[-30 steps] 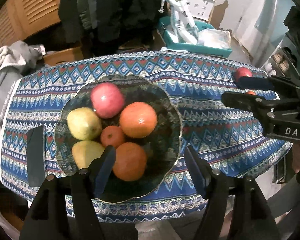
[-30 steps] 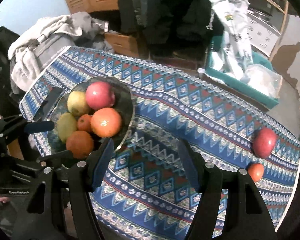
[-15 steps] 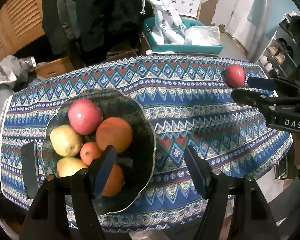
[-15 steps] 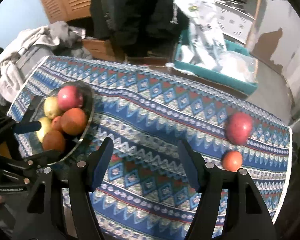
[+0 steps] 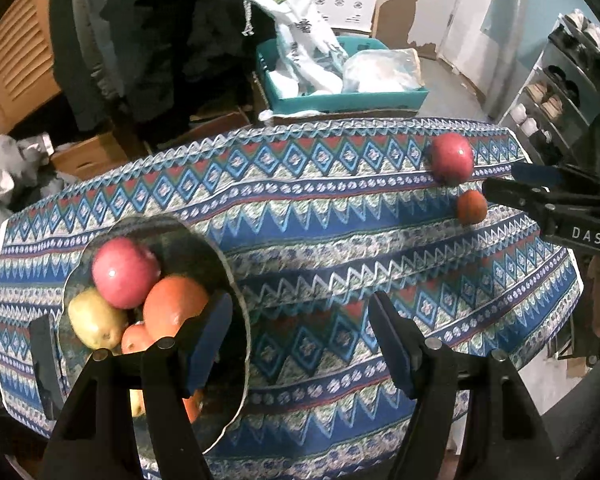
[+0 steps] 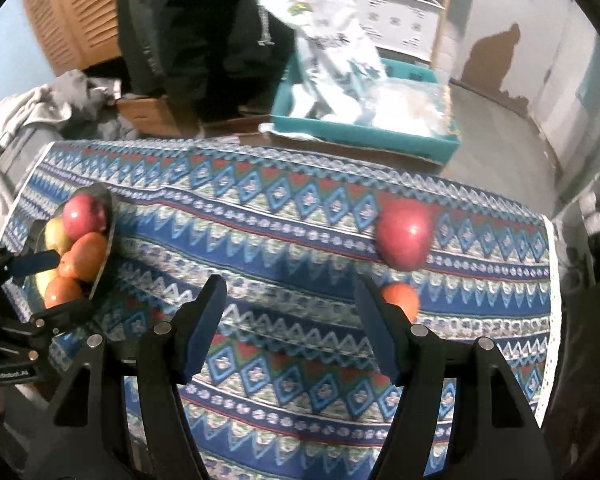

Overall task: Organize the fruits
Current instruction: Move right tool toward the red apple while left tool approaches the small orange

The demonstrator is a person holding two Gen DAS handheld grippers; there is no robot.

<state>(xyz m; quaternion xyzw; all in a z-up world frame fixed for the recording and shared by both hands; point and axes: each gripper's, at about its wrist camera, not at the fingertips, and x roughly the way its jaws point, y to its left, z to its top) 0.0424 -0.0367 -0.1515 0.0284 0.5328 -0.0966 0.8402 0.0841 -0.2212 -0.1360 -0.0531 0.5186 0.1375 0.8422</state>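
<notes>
The right hand-held gripper is hovering with its jaws standing wide and empty over the patterned blue cloth of the tabletop, close to the two loose fruits near the tabletop's right edge: a large glossy red apple and, just beside it, a small round orange tangerine partly hidden behind one gripper finger. The left hand-held gripper, also parted and holding nothing, is hanging beside the dark scalloped glass bowl at the tabletop's left end, which is already carrying a red apple, oranges and yellow-green pears. The step in hand appears to be the reach for a stray fruit, and the next move is likely calling for centring the right jaws around the tangerine or apple before closing.
</notes>
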